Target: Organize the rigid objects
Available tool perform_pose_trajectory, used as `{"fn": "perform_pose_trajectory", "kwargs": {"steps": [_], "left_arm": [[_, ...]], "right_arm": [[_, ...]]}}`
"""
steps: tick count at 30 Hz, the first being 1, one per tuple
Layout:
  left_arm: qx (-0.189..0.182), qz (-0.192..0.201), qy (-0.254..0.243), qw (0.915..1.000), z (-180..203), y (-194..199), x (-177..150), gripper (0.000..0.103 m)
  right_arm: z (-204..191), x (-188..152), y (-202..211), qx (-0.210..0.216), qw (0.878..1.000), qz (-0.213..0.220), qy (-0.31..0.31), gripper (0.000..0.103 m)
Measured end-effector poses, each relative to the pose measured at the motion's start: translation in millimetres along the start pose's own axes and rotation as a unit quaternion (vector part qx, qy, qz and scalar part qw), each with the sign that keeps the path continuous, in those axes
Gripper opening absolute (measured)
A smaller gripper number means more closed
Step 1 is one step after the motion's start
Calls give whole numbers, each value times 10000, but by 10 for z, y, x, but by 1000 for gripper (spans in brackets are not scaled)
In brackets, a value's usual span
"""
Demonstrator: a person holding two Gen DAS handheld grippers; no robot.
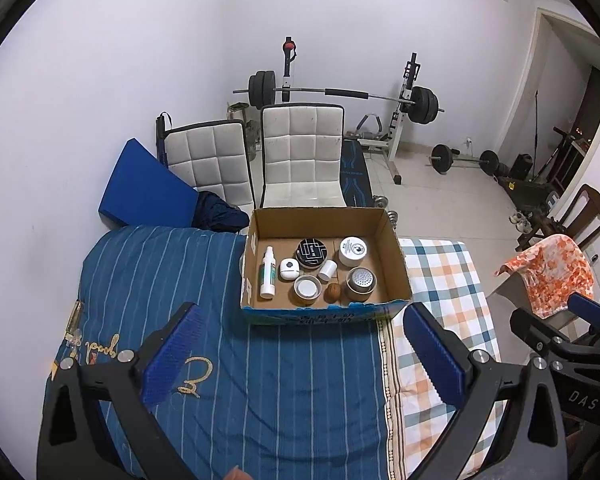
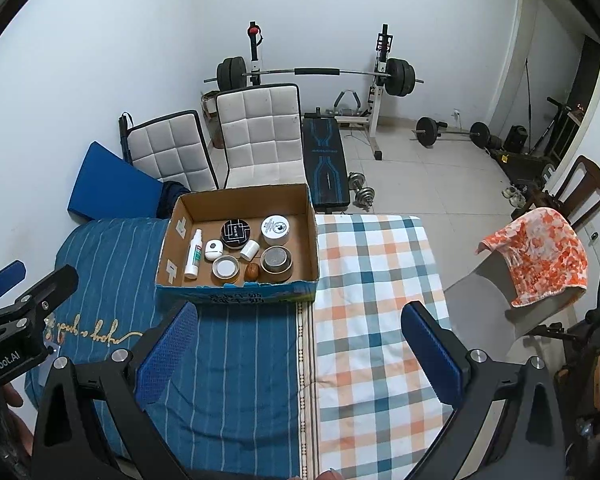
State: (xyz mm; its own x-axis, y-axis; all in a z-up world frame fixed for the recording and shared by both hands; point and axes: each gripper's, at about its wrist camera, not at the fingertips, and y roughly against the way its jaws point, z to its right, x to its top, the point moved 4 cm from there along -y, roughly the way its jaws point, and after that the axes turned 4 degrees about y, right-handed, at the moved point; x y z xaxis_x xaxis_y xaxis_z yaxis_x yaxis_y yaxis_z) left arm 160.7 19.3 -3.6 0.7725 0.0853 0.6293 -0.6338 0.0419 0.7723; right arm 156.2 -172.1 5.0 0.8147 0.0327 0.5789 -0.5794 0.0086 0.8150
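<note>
A cardboard box [image 1: 396, 248] [image 2: 312, 216] sits on the table where a blue striped cloth meets a checked one. Inside lie a white spray bottle [image 1: 267, 273] [image 2: 193, 254], a black round tin [image 1: 311, 253] [image 2: 235, 233], a white jar [image 1: 353, 251] [image 2: 275, 229], a small white cap [image 1: 327, 269], a metal shaker tin [image 1: 361, 281] [image 2: 276, 261], an open tin [image 1: 307, 288] [image 2: 225, 267], a brown nut [image 1: 333, 293] [image 2: 252, 271] and a small white case [image 1: 289, 269] [image 2: 213, 249]. My left gripper [image 1: 300, 356] hangs open in front of the box. Over the cloths' seam my right gripper [image 2: 300, 354] is open too, holding nothing.
Two white padded chairs [image 1: 300, 152] and a blue pad [image 1: 144, 188] stand behind the table. A barbell rack [image 1: 340, 96], dumbbells [image 2: 360, 190] and a bench lie beyond. An orange patterned cloth [image 2: 540, 256] hangs over a chair at right.
</note>
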Motion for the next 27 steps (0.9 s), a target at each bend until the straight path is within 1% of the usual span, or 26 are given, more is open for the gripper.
{"fn": "perform_pose_trajectory", "kwargs": {"steps": [9,14,27], "left_arm": [[-10,-5,7,10000,-1,4,-10,103],[63,-19,-14,10000,-11,-9,-23,103],[151,135,55,9998,-53,27,-23,103]], "right_arm": [[-1,-2,-3,26,10000,7,-23,103],[-7,38,13,45,10000,16,19,103],[12,76,31,55,10000,71,31,103]]}}
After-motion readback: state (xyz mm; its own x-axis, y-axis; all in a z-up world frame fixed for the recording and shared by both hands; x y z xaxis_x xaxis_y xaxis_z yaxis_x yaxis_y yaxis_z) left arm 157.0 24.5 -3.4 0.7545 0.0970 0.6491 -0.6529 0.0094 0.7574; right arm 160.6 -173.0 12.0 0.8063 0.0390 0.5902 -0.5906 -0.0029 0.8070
